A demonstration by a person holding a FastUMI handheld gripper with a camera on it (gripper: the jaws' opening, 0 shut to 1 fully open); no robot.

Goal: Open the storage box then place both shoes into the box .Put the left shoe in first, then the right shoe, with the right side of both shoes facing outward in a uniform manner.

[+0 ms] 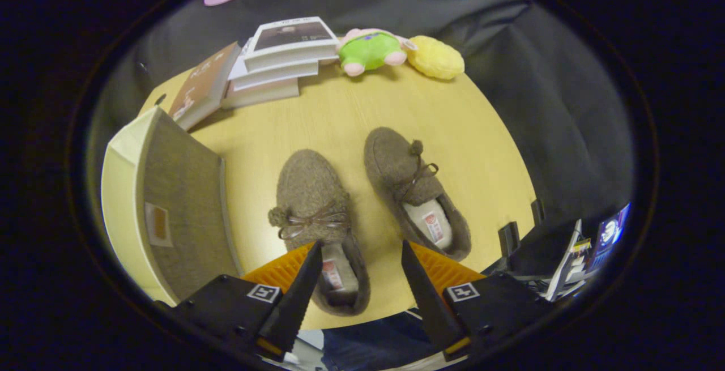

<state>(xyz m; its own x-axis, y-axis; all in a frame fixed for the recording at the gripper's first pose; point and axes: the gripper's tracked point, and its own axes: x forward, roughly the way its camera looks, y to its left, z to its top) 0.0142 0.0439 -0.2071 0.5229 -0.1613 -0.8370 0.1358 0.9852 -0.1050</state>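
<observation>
Between my spread fingers, the gripper (361, 258) is hanging released, grasping nothing, over the heel of the left shoe (318, 218). Just beside it the right shoe (413, 190) is lying on the table (340, 110), storage box (170, 201) sitting alongside.

Bare table (351, 116) is seen beyond two shoes (317, 212); the storage box (181, 201) blocks the left, books (272, 59) the far edge.
</observation>
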